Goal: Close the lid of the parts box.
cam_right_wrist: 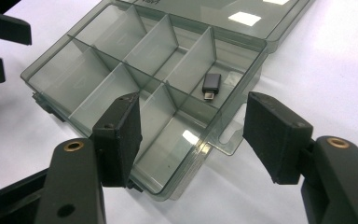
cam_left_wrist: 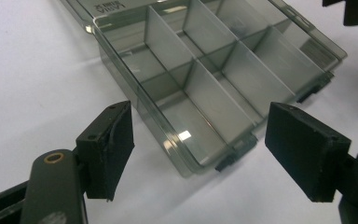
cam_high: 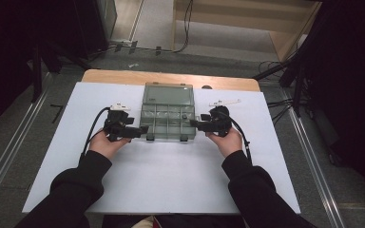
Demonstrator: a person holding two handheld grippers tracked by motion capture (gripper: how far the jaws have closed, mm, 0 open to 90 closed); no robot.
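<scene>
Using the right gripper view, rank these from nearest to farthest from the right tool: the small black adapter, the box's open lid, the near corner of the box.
Measured from the right tool:
1. Near corner of the box: between the open jaws, lowest in the view.
2. Small black adapter: in a compartment on the right side, beyond the jaws.
3. Open lid: lying flat at the top, behind the compartments.

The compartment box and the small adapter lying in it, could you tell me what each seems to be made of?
The compartment box looks like smoky, translucent hard plastic with a glossy finish: the white table surface shows through its walls and lamp glints sit on its open lid. The small adapter seems dark matte plastic or metal, with a silvery metal plug end.
</scene>
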